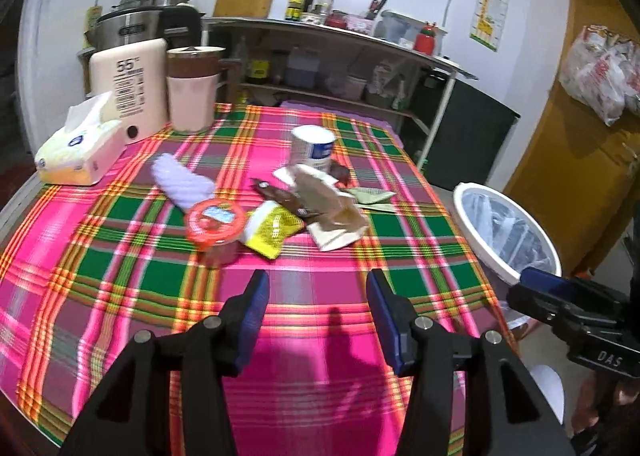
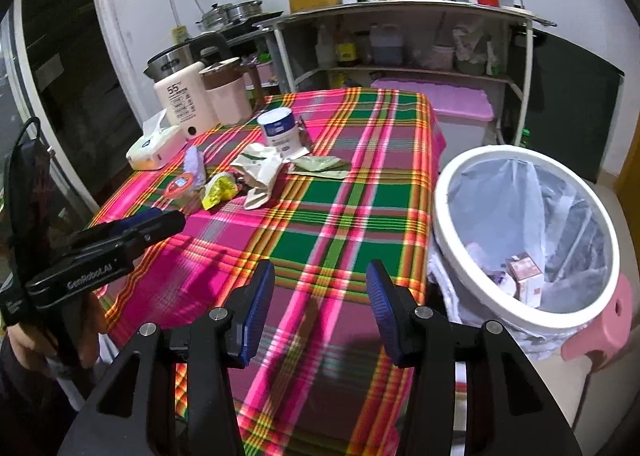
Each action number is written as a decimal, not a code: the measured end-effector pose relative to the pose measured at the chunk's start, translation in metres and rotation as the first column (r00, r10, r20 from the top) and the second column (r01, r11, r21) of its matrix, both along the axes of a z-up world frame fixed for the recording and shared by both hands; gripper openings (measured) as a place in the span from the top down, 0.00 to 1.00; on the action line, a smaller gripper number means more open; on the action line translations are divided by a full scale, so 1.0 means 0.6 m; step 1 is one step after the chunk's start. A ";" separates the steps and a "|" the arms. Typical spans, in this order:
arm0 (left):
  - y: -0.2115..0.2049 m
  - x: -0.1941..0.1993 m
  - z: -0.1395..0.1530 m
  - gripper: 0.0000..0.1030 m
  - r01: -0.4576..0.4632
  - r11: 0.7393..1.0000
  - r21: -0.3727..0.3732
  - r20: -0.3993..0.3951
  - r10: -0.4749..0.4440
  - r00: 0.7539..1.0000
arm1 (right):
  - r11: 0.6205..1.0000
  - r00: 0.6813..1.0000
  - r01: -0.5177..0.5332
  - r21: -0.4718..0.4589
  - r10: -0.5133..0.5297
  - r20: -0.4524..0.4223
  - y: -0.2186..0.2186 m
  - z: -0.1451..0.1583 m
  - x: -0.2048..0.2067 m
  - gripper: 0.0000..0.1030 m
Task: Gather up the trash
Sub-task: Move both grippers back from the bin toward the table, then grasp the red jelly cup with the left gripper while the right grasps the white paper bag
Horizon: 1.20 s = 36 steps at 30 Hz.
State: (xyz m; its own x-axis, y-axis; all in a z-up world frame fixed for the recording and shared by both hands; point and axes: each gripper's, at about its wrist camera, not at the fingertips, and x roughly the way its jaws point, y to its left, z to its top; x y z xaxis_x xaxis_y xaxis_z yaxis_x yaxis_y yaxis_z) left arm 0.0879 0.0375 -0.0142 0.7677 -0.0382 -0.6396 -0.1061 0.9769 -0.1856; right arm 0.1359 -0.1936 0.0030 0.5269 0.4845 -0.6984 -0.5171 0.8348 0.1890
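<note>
A pile of trash lies mid-table on the plaid cloth (image 1: 132, 276): a red-lidded cup (image 1: 216, 222), a yellow wrapper (image 1: 270, 230), a brown wrapper (image 1: 280, 198), a beige paper bag (image 1: 332, 212), a green packet (image 1: 372, 198) and a white can (image 1: 312, 150). My left gripper (image 1: 318, 284) hovers open over bare cloth, short of the pile. My right gripper (image 2: 320, 272) is open too, empty, above the table's near right corner. Just right of it stands the white-rimmed bin (image 2: 492, 150) with a clear liner and a small carton (image 2: 524, 276) inside.
A purple cloth (image 1: 182, 180), tissue box (image 1: 80, 152), cream kettle (image 1: 132, 88) and pink jug (image 1: 192, 92) occupy the table's far left. Behind stands a metal shelf (image 2: 400, 8) with bottles. A pink stool (image 2: 604, 324) carries the bin; a purple-lidded box (image 2: 448, 104) sits beyond the table.
</note>
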 end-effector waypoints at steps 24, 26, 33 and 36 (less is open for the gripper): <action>0.102 0.077 -0.039 0.42 -0.124 0.992 0.003 -0.058 0.124 0.991 | 0.997 0.996 -0.080 -0.006 0.080 -0.027 0.076 -0.014 0.053 0.53; 0.105 0.083 -0.042 0.42 -0.124 0.992 0.000 -0.063 0.124 0.990 | 0.996 0.995 -0.092 -0.012 0.092 -0.031 0.090 -0.019 0.060 0.53; 0.107 0.094 -0.049 0.59 -0.113 0.994 -0.006 -0.073 0.112 0.991 | 0.991 0.991 -0.131 -0.035 0.130 -0.041 0.138 -0.032 0.087 0.53; 0.109 0.090 -0.048 0.59 -0.108 0.994 -0.020 -0.067 0.106 0.992 | 0.988 0.988 -0.149 -0.043 0.148 -0.042 0.160 -0.036 0.096 0.53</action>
State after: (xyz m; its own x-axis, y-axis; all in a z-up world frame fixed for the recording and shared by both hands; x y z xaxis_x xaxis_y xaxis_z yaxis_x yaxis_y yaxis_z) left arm 0.1418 0.1030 -0.0429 0.7244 0.0259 -0.6889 -0.2224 0.9546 -0.1980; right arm 0.1938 -0.0979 -0.0188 0.4237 0.5223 -0.7400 -0.6291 0.7575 0.1744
